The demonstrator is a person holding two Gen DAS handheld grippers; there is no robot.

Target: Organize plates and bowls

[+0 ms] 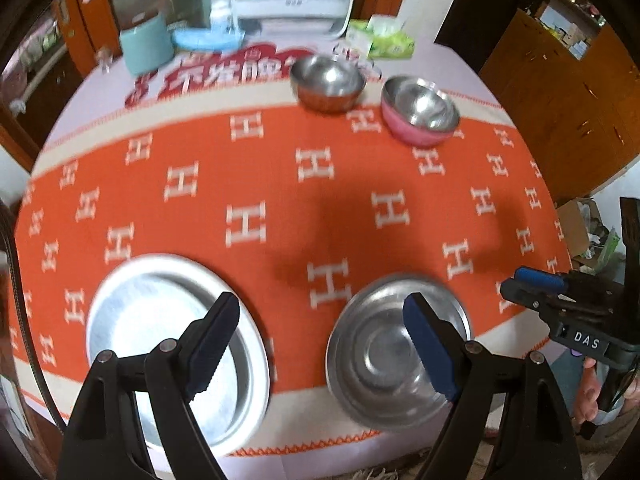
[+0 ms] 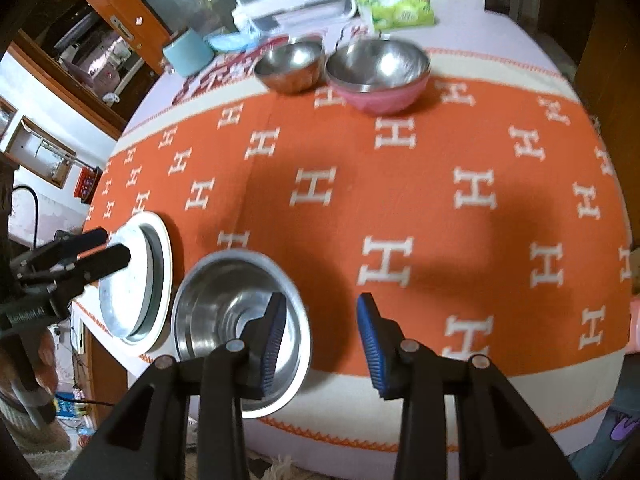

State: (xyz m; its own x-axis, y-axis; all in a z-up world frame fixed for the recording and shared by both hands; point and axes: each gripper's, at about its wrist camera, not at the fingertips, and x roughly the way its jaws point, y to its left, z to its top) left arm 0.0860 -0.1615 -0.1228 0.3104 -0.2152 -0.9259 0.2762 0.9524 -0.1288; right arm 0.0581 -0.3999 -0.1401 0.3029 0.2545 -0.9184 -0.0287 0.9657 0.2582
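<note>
We hover over round steel dishes on an orange H-patterned cloth [image 1: 280, 184].

Nearest us, a shallow plate [image 1: 176, 352] lies beside a ridged steel bowl [image 1: 396, 356]; beyond that bowl stand a plain steel bowl [image 1: 328, 76] and a pink-walled bowl [image 1: 420, 112]. Our left gripper [image 1: 320, 344] and right gripper [image 2: 320, 340] both gape, holding nothing.

A lived-in home: the tabletop [image 1: 280, 208] wears an orange H-patterned blanket, a tissue pack [image 1: 386, 38] sits at one o'clock, a teal mug [image 1: 146, 44] at eleven, and wooden cabinets [image 1: 560, 92] and cardboard clutter [image 1: 580, 228] stand at three.
</note>
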